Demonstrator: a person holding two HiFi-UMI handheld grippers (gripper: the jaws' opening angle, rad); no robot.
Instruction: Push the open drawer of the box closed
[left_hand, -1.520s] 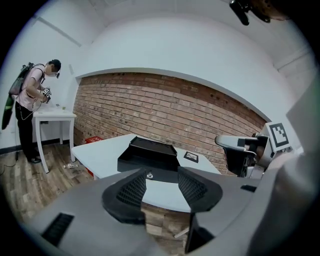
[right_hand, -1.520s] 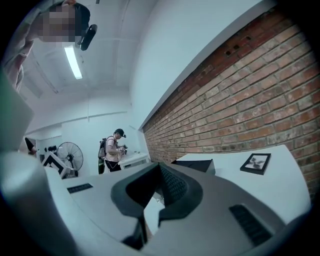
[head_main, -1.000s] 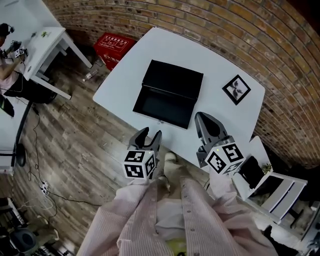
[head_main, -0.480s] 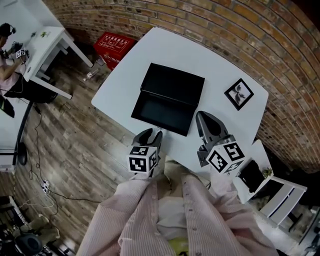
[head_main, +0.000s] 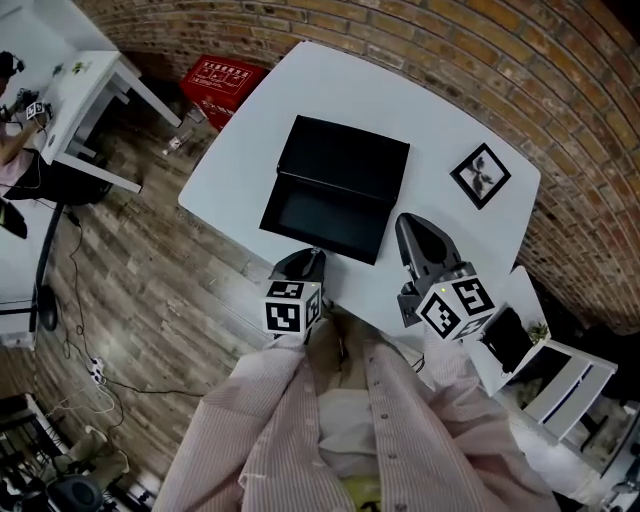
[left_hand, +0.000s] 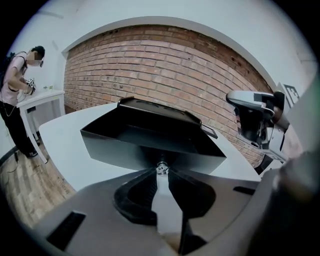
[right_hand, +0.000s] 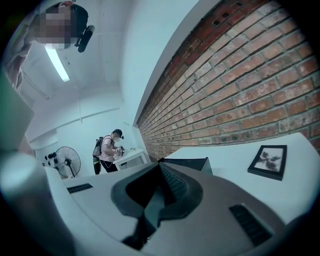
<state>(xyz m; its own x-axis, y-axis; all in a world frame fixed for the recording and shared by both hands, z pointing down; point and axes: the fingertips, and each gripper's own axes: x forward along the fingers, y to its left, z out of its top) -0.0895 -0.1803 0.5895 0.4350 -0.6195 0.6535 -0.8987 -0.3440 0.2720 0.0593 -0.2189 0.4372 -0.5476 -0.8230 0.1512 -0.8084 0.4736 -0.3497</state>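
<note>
My left gripper (head_main: 303, 263) has come down and forward from beyond the counter's (head_main: 420, 110) near edge. A second ago it hung out over the floor; now its tips are up against the front of the drawer (head_main: 320, 215). Its jaws, wide apart then, have just been closing and now stand narrow, one on each side of the small knob (left_hand: 161, 167) on the drawer front.
</note>
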